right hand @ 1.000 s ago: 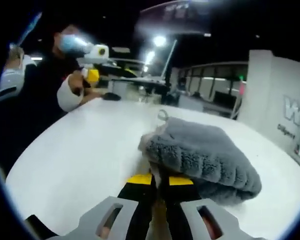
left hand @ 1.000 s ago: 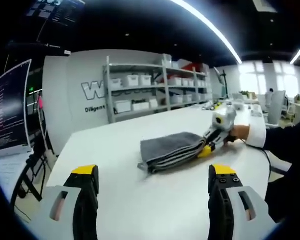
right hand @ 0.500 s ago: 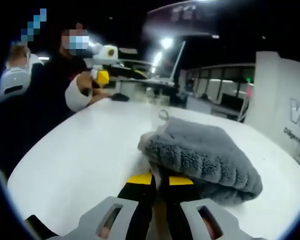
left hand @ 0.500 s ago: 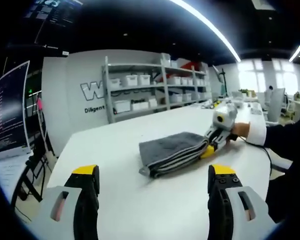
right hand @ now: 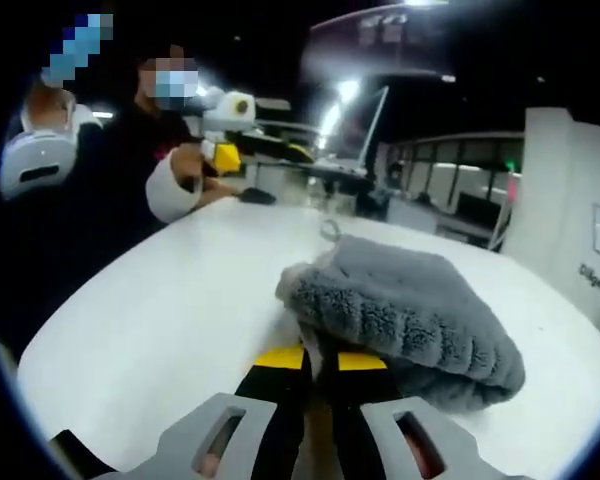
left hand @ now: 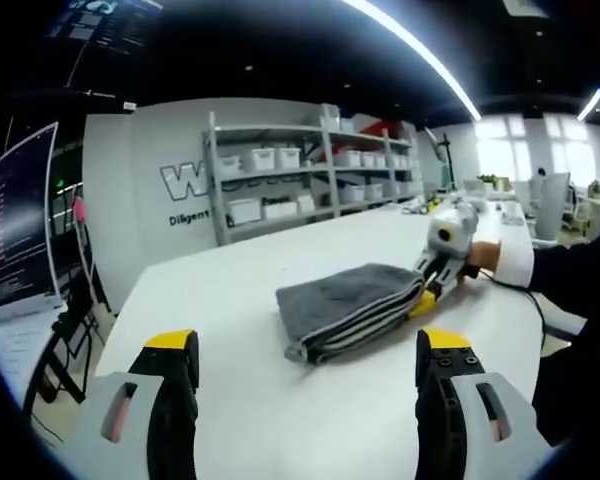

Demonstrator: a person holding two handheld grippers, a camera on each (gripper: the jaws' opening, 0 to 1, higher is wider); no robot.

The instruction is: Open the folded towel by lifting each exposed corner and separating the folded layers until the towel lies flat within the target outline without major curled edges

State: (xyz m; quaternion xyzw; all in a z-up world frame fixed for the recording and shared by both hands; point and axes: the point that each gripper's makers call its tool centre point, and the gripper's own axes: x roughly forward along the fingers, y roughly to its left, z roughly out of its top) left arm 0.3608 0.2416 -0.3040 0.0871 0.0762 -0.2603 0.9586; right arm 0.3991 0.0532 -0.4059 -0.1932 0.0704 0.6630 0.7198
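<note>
Layout around the folded towel

The towel (left hand: pixel 350 305) was laid on the table (left hand: pixel 230 290). The right gripper (left hand: pixel 432 290) was set against the towel's right edge, the left gripper (left hand: pixel 305 395) held before it, and shelving (left hand: pixel 310 175) stood behind it.

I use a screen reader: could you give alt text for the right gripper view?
The right gripper, jaws closed, pinches the near edge of a folded grey towel lying on a white table. Beyond it, a person's hand holds the left gripper above the table.
</note>
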